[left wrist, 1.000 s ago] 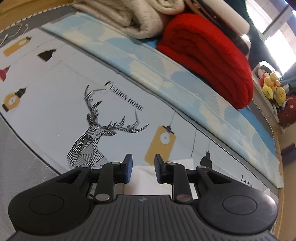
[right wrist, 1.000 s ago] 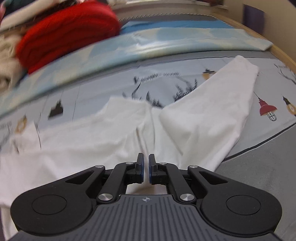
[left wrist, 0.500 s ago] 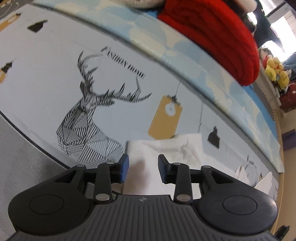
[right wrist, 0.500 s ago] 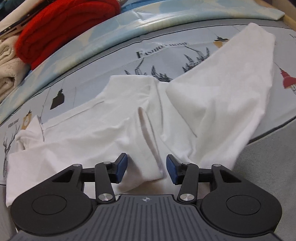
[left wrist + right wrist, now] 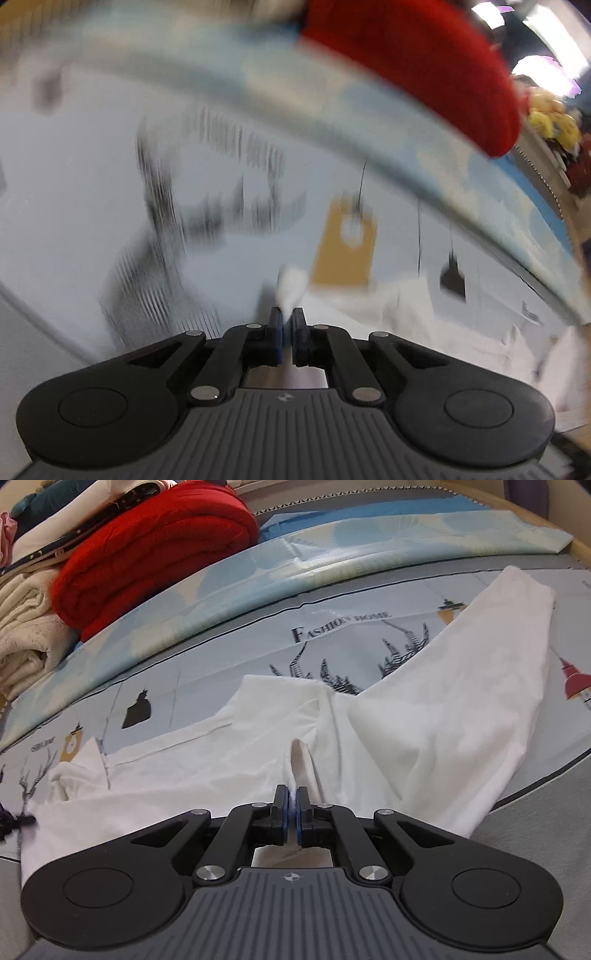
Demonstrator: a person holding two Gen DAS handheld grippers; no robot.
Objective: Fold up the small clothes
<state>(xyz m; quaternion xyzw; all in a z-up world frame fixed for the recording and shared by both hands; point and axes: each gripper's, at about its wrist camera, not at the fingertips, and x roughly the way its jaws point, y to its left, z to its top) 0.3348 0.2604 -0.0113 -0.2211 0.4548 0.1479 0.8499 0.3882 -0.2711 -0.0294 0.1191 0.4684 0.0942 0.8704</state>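
A small white garment [image 5: 424,731] lies spread on the printed sheet [image 5: 229,664], one long part reaching to the far right. My right gripper [image 5: 292,799] is closing its jaws on a raised ridge of that cloth near its front edge, and the blue pads press on it. The left wrist view is blurred by motion. There my left gripper [image 5: 287,319] is closing its jaws on a corner of the white garment [image 5: 406,306], a tuft of which sticks up between the pads.
A folded red blanket [image 5: 147,557] and cream knitwear [image 5: 26,638] are stacked at the back, behind a light blue patterned cloth [image 5: 332,554]. Grey bedding [image 5: 546,834] lies at the front right. Yellow soft toys [image 5: 554,122] sit off to the right.
Both grippers opened over the white cloth and then closed on it. The left one dropped toward the sheet and is now blurred. The right one pinched up a ridge.
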